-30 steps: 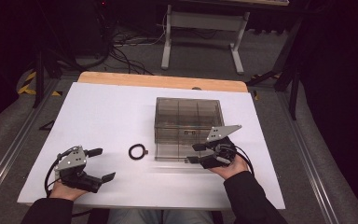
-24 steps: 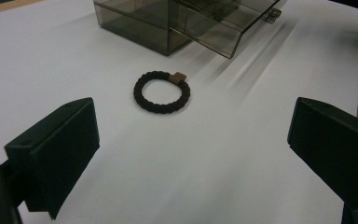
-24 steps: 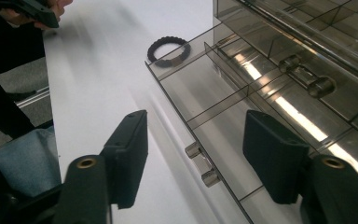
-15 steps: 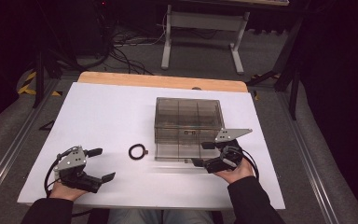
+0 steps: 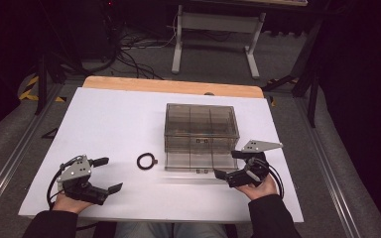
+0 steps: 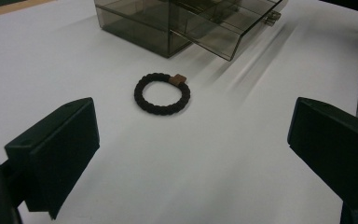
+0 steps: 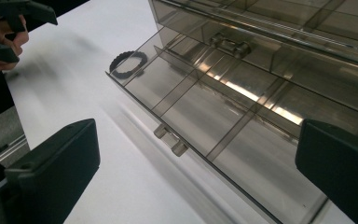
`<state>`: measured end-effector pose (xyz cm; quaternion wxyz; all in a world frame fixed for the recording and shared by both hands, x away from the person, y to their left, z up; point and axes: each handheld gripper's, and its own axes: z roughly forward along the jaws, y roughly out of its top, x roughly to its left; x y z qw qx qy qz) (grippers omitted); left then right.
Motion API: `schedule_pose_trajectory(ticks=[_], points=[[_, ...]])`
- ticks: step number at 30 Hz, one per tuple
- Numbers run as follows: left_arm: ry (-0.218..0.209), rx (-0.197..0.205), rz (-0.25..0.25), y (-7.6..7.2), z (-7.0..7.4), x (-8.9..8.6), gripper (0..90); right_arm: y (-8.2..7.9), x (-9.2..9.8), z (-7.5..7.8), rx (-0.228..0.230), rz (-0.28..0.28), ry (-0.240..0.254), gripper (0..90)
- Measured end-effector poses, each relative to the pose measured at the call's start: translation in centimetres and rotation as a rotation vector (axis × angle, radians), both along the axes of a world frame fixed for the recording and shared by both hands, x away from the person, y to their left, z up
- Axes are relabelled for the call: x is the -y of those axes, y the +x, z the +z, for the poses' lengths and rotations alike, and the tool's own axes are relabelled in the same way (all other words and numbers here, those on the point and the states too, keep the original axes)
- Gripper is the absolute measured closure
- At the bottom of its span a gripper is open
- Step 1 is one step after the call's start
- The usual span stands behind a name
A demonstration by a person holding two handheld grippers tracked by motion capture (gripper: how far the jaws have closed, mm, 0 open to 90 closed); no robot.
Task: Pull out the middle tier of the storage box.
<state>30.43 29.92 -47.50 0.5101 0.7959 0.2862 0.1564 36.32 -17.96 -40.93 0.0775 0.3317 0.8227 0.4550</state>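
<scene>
We see a white table (image 5: 109, 124) with a smoky transparent box (image 5: 201, 126) near its centre. The lid (image 5: 198, 166) of the box is folded down toward the person, at 6 o'clock from the box, and it has dividers and two small latches. A dark braided ring (image 5: 147, 160) with a small brown piece lies flat on the table at 9 o'clock from the lid, just beside it and not touching.

The left gripper (image 5: 106, 174) rests at about 8 o'clock from the ring, well apart; its jaws stand wide and hold nothing. The right gripper (image 5: 227, 164) is at the 4 o'clock corner of the lid, its jaws also wide and empty.
</scene>
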Motion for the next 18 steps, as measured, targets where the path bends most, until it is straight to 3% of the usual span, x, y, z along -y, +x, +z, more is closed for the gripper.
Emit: schedule_pose_trajectory(ticks=[18], points=[[-0.001, -0.002, 0.001, 0.0, 0.0, 0.0, 2.7, -1.3, 2.6, -1.8, 0.009, -0.090, 0.060, 0.4]])
